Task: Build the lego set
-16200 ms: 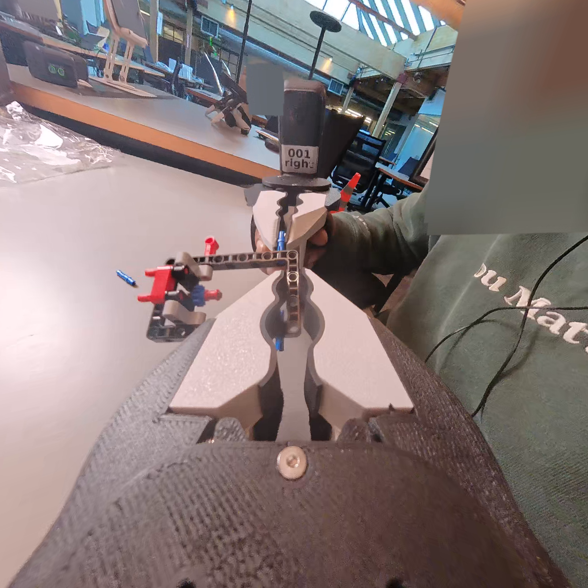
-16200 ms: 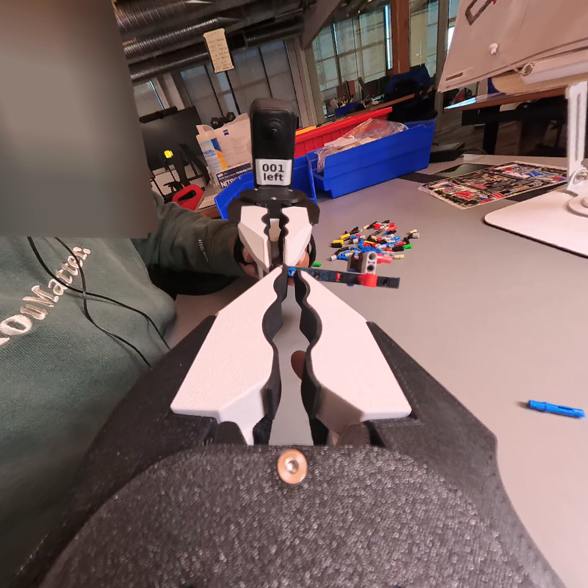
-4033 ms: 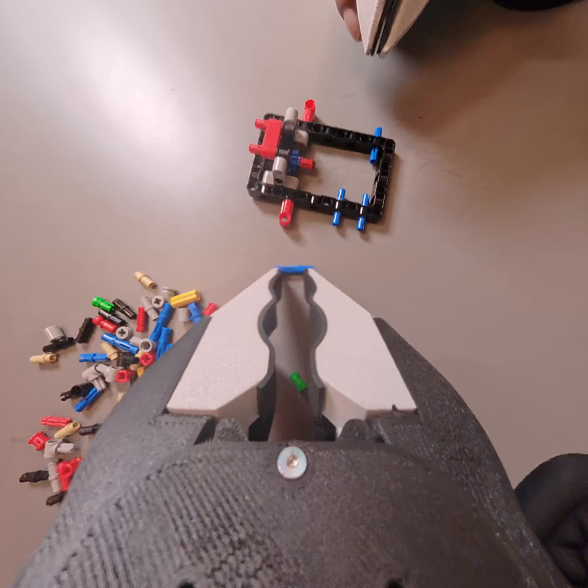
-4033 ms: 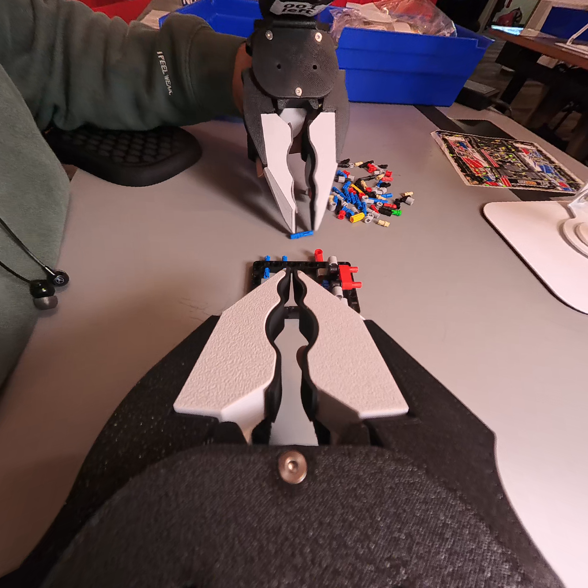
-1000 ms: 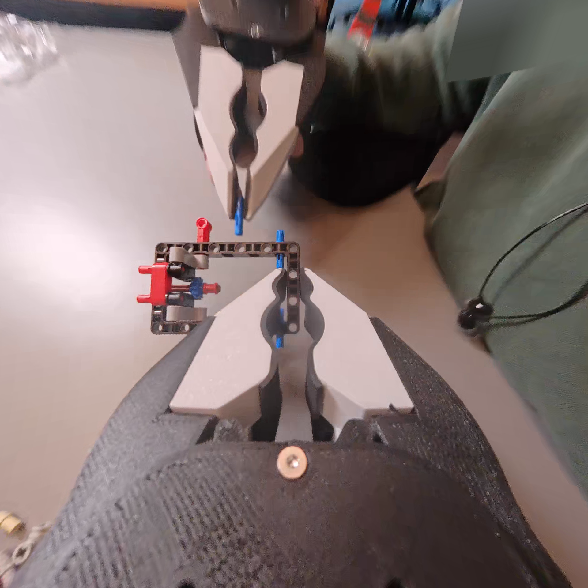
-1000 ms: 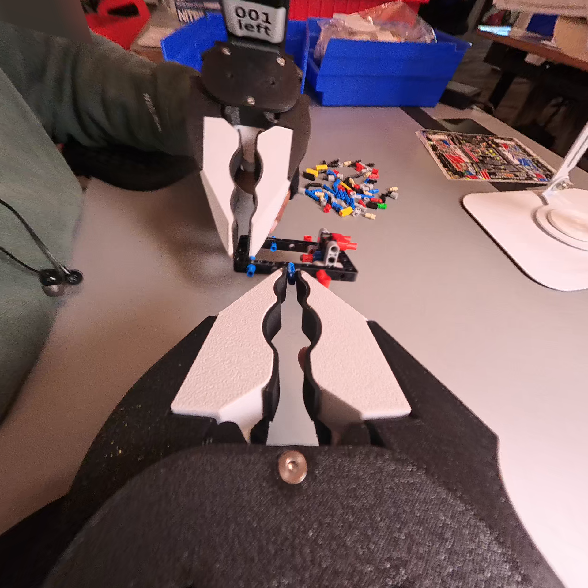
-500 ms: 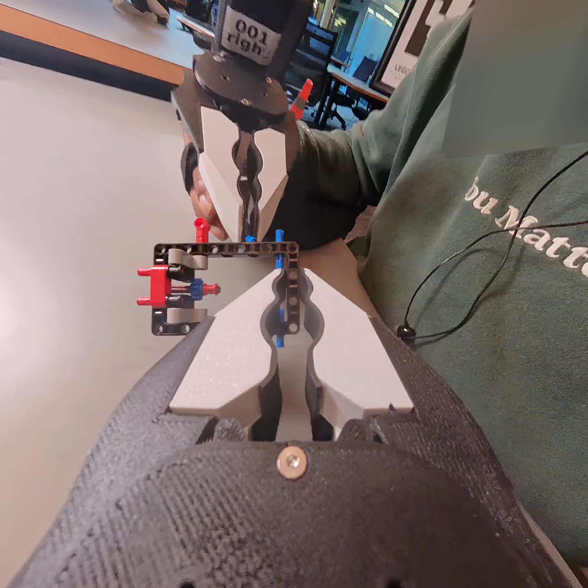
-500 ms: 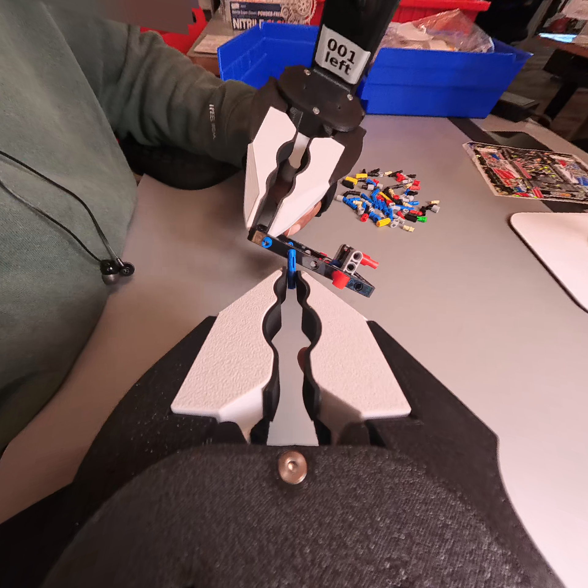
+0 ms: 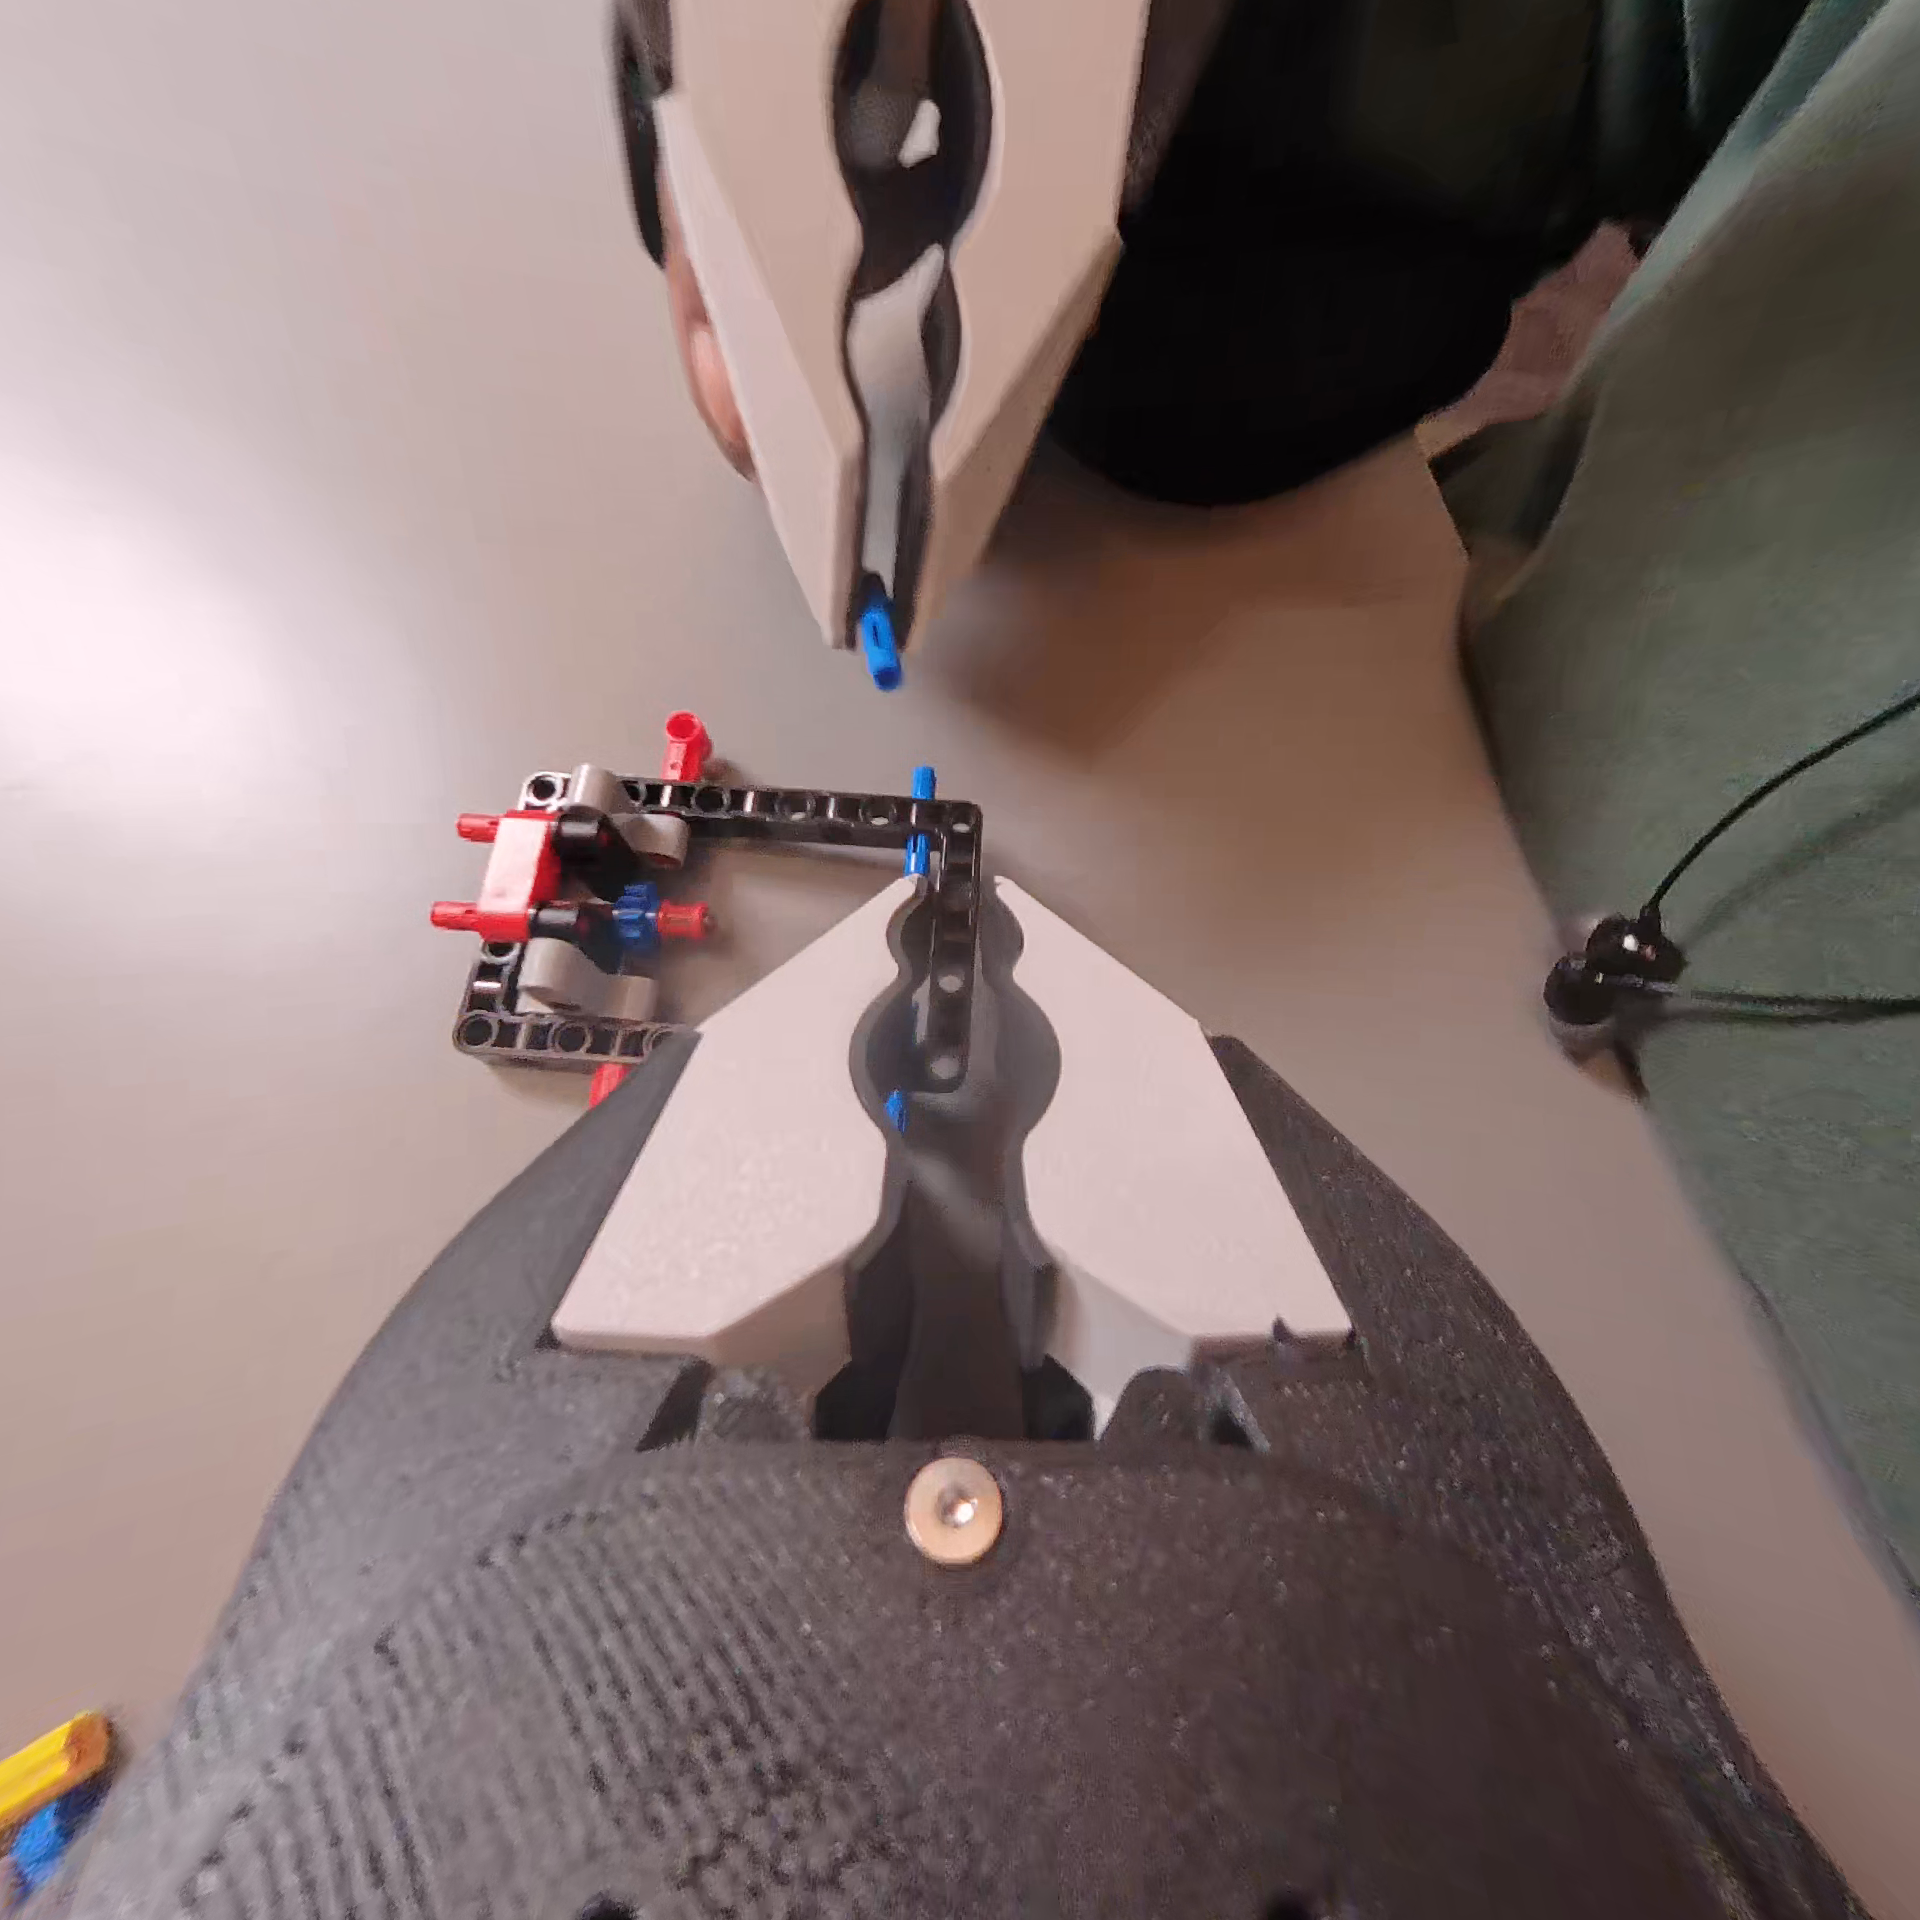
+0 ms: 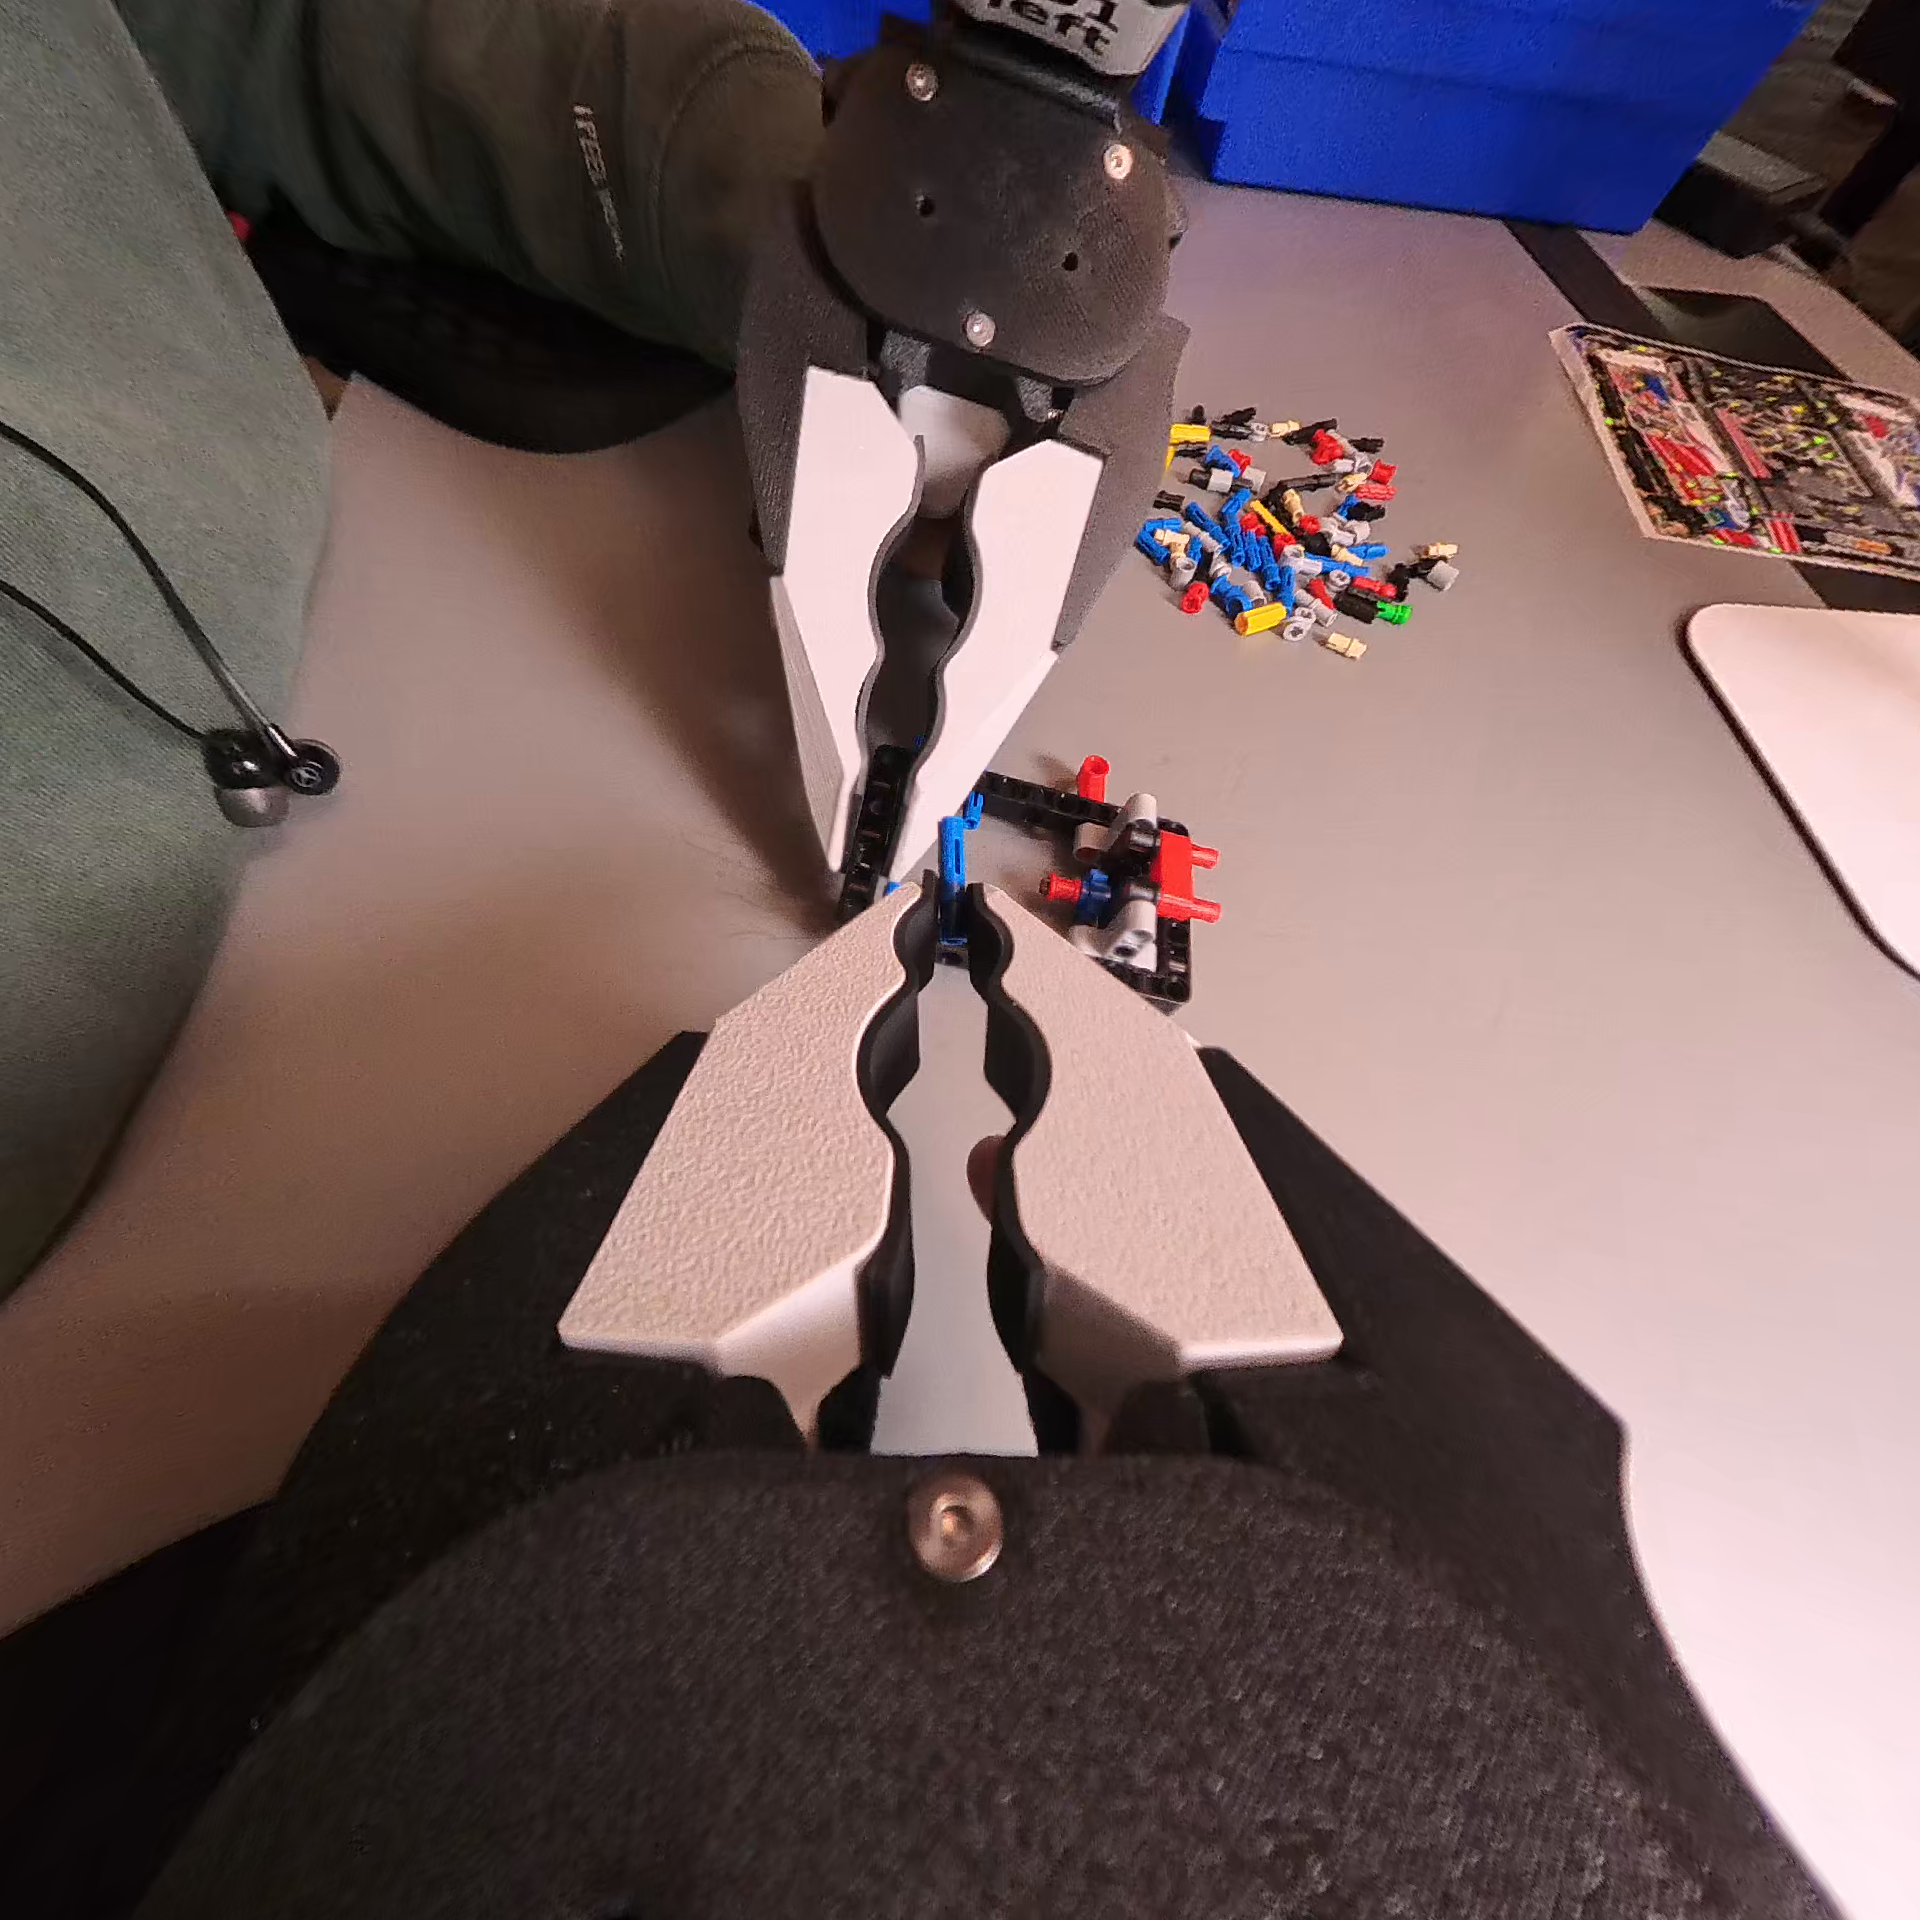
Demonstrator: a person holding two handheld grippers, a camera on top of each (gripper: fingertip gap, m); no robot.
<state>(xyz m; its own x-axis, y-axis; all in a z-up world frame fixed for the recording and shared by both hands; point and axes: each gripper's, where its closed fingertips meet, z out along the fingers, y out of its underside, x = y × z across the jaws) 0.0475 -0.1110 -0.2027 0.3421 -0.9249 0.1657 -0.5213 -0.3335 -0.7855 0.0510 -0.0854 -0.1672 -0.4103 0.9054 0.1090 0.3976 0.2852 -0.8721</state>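
My left gripper [image 9: 951, 883] is pressed together on one short side of the black lego frame [image 9: 790, 805], holding it just above the grey bench [image 9: 260, 416]. On the frame's far short side sit red and grey connector pieces [image 9: 540, 862]; a blue pin [image 9: 921, 784] stands in the frame corner nearest my gripper. My right gripper [image 10: 943, 896] is pinching a blue peg [image 9: 881, 636], its free end pointing toward the frame's long side, close but apart from it. Beyond the frame lies the loose heap of small parts [image 10: 1283, 545]; past that heap, a printed instruction sheet [image 10: 1756, 457]. Blue bins [image 10: 1455, 94] stand behind.
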